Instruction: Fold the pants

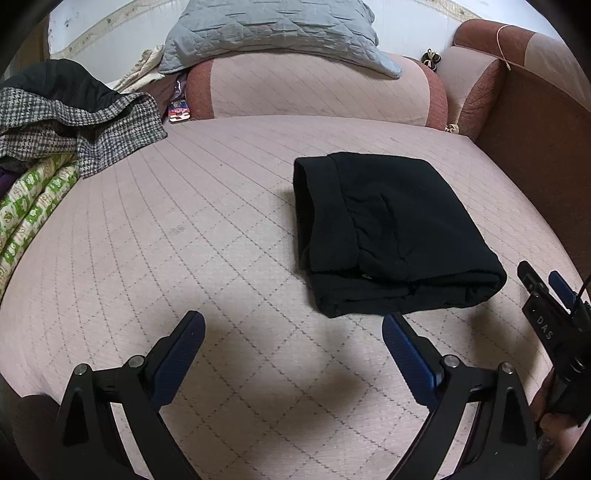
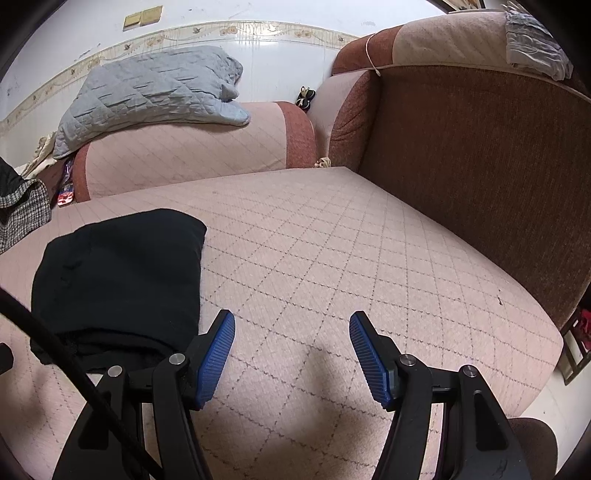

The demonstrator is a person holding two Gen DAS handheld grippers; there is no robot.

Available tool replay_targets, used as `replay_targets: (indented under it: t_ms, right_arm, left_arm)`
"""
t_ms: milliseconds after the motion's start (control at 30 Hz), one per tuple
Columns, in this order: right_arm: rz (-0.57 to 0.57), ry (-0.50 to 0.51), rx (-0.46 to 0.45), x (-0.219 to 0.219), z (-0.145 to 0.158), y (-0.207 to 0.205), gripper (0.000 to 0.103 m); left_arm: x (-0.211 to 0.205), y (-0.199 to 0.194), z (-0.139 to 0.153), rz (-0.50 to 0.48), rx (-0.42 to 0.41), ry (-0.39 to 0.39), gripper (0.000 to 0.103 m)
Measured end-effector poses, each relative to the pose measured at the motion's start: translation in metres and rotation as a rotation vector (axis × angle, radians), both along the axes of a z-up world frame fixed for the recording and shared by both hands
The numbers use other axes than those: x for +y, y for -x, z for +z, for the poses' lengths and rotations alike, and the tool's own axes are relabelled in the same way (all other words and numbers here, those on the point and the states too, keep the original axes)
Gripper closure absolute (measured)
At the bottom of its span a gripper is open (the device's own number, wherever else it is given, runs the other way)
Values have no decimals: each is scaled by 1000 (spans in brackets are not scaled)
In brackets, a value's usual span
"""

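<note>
The black pants (image 1: 388,232) lie folded into a compact rectangle on the pink quilted sofa seat (image 1: 207,229). In the right wrist view the pants (image 2: 118,273) sit at the left. My left gripper (image 1: 293,325) is open and empty, just in front of the pants' near edge. My right gripper (image 2: 291,325) is open and empty, over bare seat to the right of the pants. The right gripper also shows at the right edge of the left wrist view (image 1: 543,280).
A pile of houndstooth and green patterned clothes (image 1: 62,125) lies at the left. A grey quilted pillow (image 1: 273,33) rests on the sofa back. A brown armrest (image 2: 480,177) bounds the seat on the right. The seat's front edge drops off at the right (image 2: 554,354).
</note>
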State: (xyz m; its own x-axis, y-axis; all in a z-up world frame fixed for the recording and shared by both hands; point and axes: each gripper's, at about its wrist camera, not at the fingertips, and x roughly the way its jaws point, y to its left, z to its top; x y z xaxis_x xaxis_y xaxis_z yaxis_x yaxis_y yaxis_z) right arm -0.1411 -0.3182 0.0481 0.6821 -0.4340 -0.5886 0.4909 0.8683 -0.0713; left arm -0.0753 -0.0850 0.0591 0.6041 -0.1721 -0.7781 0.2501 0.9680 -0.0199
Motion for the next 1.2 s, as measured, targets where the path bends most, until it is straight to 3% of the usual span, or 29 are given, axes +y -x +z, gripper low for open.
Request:
replay_targets:
  t_ms: [533,833,933,1033,1133,1200]
  right_arm:
    - [-44,-15,-9,-9,-1,-1,34]
    - [-87,-52,-34,-15,5,12,34]
    - [-112,-66,-49,-20,9,10,34]
    - [-94,-83,-55,-22,9,2,34]
    - [-66,-16,-45,-21,7,-5,34]
    - [-65,-64,-50,-29,7,-10,34]
  left_arm:
    - [1,-2,3,15,8,46,7]
    - [6,7,3,72,-55,82,7]
    - [-7,-4,6,76,-88,60,7]
    - [-13,-13,11,54,-85,91,7]
    - [-19,-17,22,10,-154,-14,6]
    - [-12,-20,28,-1,-187,-17,6]
